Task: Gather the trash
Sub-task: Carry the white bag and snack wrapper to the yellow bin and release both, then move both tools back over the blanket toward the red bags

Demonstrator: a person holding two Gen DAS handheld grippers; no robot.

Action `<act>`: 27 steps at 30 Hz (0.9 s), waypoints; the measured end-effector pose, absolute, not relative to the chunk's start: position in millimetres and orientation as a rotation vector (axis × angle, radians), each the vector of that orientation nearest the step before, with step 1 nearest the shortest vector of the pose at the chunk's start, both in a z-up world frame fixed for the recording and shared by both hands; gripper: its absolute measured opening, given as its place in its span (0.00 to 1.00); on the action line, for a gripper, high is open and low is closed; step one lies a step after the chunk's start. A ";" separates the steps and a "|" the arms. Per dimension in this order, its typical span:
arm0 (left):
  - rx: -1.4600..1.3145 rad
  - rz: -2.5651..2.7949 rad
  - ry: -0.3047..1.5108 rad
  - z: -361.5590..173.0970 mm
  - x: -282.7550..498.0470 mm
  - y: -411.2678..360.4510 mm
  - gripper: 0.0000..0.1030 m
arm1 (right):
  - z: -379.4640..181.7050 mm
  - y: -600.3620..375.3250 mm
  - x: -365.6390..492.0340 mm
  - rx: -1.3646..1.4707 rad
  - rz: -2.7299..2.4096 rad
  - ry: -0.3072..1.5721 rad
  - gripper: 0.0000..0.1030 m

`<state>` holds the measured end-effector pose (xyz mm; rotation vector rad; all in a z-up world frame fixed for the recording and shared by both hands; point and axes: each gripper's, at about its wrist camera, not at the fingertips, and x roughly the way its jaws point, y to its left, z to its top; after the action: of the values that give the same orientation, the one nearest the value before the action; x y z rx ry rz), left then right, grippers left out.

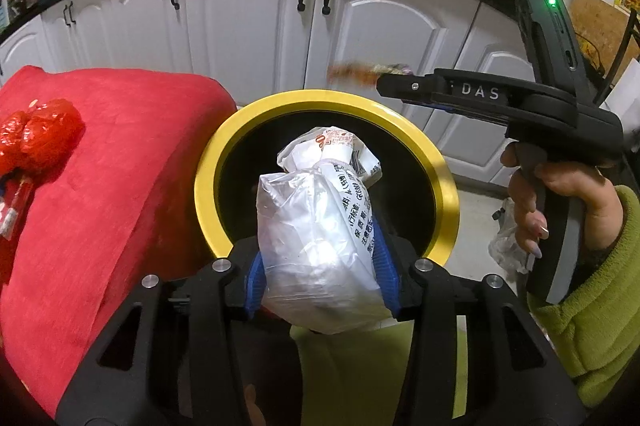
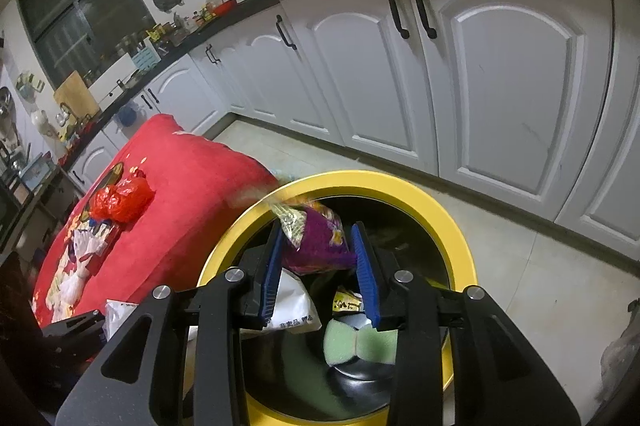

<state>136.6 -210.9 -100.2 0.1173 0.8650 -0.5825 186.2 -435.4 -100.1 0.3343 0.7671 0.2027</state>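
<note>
- Left tool [image 1: 320, 266] is pinching a crumpled white plastic bag [image 1: 316, 246] between its blue pads [image 1: 256, 276], bottom centre of the left view, held right over the mouth of the yellow-rimmed bin [image 1: 444, 201].
- Right tool [image 2: 322, 266] has a purple snack wrapper [image 2: 316, 242] between its blue pads [image 2: 366, 274], centre of the right view. The wrapper looks blurred and the pads sit fairly wide, so I honestly can't tell if it's gripped or already slipping out.
- Looking into the bin [image 2: 452, 222] from the right view, there's a green sponge [image 2: 356, 342] and some white packaging [image 2: 294, 306] at the bottom.
- More trash is on the red cloth [image 1: 120, 165]: a red plastic bag [image 1: 36, 133] at the far left of the left view, plus some scraps near it.
- What could go wrong, my guess:
  - The white bag is bulky and light, so if it's let go off-centre it could catch on the rim and flop onto the floor [image 2: 540, 266].
  - Both tools are crowding the same opening, so they could bump and knock something loose.
  - The wrapper's top edge is up by the far left rim, so a sloppy release might send it outside, onto the cloth.
</note>
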 end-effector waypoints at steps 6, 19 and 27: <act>0.085 -0.563 0.860 -99.6 137.0 -204.3 0.70 | -99.9 -441.5 184.9 0.353 0.183 0.764 0.47; 0.000 -0.474 0.790 -80.0 133.4 -175.3 0.89 | -76.2 -434.8 177.0 0.337 0.176 0.704 0.60; -0.033 -0.421 0.733 -64.4 128.3 -151.9 0.89 | -61.6 -417.4 171.2 0.300 0.202 0.682 0.61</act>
<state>128.3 -151.9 -64.4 -0.0327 0.7330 -0.4214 171.2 -417.4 -61.6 0.2998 0.6825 0.2016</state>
